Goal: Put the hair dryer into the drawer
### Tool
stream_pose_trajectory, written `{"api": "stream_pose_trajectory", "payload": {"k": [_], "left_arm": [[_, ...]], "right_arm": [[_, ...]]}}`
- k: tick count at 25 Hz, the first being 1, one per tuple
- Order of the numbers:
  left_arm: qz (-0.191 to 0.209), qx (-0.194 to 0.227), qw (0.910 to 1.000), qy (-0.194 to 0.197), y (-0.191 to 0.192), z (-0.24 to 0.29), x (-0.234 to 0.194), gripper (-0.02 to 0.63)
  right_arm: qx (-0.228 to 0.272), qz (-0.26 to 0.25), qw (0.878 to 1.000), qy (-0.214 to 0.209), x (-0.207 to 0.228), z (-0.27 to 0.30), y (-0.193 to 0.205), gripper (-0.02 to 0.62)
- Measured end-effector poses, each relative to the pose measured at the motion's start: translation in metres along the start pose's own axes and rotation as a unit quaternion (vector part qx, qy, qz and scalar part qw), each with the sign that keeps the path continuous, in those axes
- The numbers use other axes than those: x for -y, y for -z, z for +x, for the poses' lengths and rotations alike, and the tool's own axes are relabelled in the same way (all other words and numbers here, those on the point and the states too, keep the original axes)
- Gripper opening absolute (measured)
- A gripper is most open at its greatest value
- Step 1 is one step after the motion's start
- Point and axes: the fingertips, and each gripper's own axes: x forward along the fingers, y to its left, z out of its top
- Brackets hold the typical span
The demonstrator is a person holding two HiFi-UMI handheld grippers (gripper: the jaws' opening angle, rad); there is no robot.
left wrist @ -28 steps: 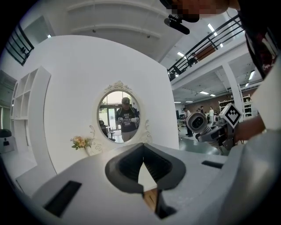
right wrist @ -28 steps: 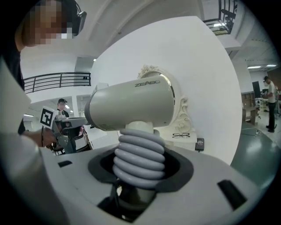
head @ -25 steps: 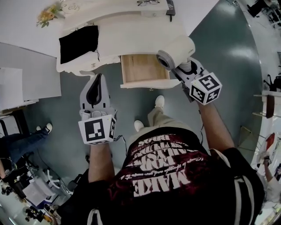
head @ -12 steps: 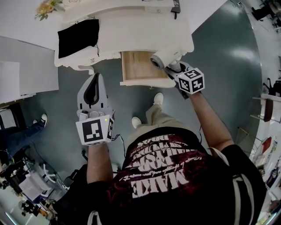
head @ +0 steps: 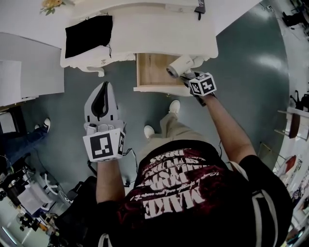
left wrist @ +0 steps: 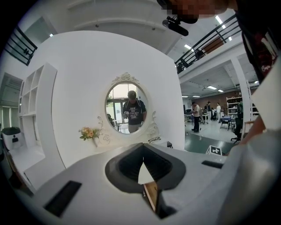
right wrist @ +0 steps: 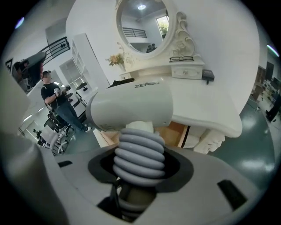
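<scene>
Right hand-held gripper (head: 191, 75) (right wrist: 139, 176): pinching the hair dryer by its grey ribbed handle, one jaw on each side of the ribs; it tilts down toward the drawer.
Hair dryer (head: 179, 66) (right wrist: 131, 105): white, with the barrel lying crosswise and its round mouth facing left in the head view. It is over the right part of the open drawer, just in front of the worktop's edge. I cannot tell whether it touches the drawer.
Left hand-held gripper (head: 105, 88) (left wrist: 143, 146): tips pressed together with nothing between them. It is over the floor to the left of the drawer, well apart from the hair dryer.
Drawer (head: 149, 71) (right wrist: 173, 132): pulled out from under the worktop, showing a bare wooden bottom.
Worktop (head: 159, 34) (right wrist: 210, 101): white with a curved, carved edge. A black cloth (head: 87, 38) lies on its left part and a small dark object (head: 199, 7) (right wrist: 207, 75) sits near the back right.
Mirror (left wrist: 128, 107) (right wrist: 142, 24): oval in an ornate white frame at the back of the worktop, with flowers (head: 48, 5) (left wrist: 89, 132) to its left and spectacles (right wrist: 181, 58) on the small white box below it.
Floor (head: 241, 58): grey-green, with the person's two pale shoes (head: 175, 108) just below the drawer front.
</scene>
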Motion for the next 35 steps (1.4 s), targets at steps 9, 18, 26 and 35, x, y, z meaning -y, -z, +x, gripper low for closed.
{"api": "stream_pose_trajectory", "payload": {"k": [9,18,26,35], "left_arm": [[0.008,-0.004,1.0000,-0.001,-0.003,-0.005,0.007,0.005],[0.016,-0.024,0.9996,0.001,0.008,-0.016,0.013,0.005],[0.028,-0.032,0.9990,0.012,0.011,-0.028,0.012,0.005],[0.035,-0.014,0.9982,0.047,0.006,-0.031,0.023,0.005]], "right_arm": [[-0.120,0.003,0.993,0.002,0.020,0.042,0.042,0.207],[-0.209,-0.014,0.977,0.032,0.031,0.078,0.060,0.207],[-0.201,-0.007,0.978,0.054,0.028,0.095,0.059,0.225],[-0.118,0.023,0.991,0.050,0.025,0.060,0.034,0.297]]}}
